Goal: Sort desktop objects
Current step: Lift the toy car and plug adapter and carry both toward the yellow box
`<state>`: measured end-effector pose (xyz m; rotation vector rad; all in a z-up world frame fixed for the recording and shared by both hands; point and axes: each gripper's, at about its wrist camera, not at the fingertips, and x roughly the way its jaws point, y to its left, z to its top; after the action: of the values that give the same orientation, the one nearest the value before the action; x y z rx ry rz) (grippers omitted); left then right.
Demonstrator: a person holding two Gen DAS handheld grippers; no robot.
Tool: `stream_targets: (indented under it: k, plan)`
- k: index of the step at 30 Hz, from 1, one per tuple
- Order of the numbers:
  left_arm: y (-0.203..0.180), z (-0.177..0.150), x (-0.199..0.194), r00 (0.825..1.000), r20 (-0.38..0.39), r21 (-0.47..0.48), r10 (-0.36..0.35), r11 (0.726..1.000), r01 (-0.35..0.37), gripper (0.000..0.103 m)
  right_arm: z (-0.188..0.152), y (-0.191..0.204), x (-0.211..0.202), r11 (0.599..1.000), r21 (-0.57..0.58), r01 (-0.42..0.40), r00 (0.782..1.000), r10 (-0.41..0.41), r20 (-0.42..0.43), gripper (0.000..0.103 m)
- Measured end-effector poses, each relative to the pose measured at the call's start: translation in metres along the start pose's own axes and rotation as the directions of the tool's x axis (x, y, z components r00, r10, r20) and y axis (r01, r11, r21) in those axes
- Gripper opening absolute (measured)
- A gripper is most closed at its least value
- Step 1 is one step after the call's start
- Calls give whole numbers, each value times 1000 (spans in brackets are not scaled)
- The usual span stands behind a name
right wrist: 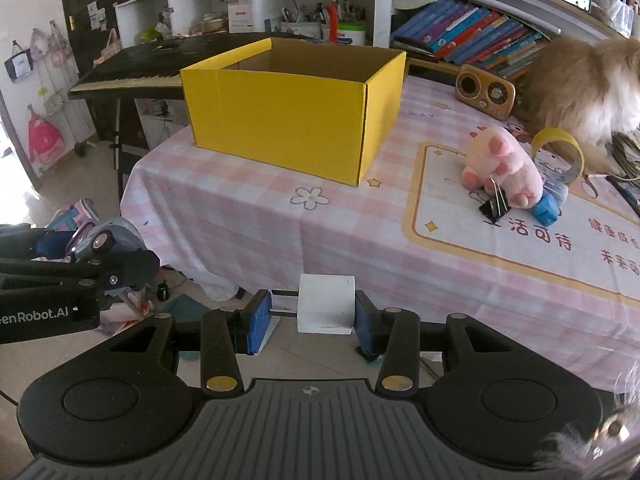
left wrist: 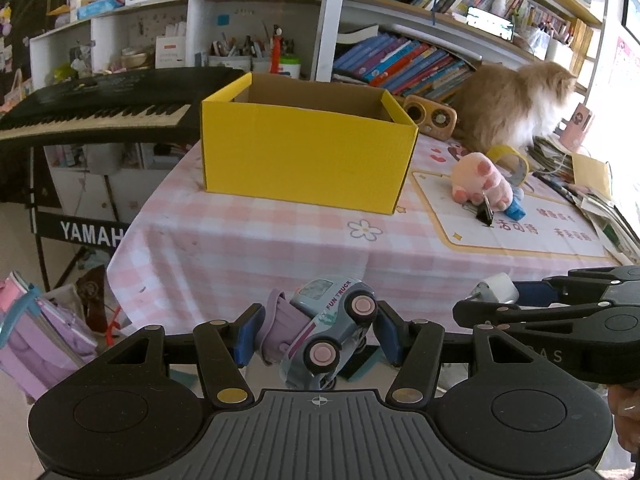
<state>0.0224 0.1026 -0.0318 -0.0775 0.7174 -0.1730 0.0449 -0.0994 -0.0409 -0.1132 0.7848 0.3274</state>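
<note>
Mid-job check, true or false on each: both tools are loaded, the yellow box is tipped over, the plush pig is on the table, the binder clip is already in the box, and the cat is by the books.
1. Both tools hold something. True: the left tool grips the toy truck, the right tool the white plug.
2. The yellow box lies tipped over. False: it stands upright, open at the top.
3. The plush pig lies on the table. True.
4. The binder clip is in the box. False: it lies on the tablecloth beside the pig.
5. The cat is by the books. True.

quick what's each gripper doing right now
Left gripper: closed on the toy truck.
Right gripper: closed on the white charger plug.
</note>
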Motion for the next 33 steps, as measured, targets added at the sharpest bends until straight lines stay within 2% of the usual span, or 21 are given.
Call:
stream_targets:
  k: [33]
  plan:
    - [12,7,4,1000,-4,-20,-2,1000,2,58,11,14,11,998,-48,-43,999,42,-19,41]
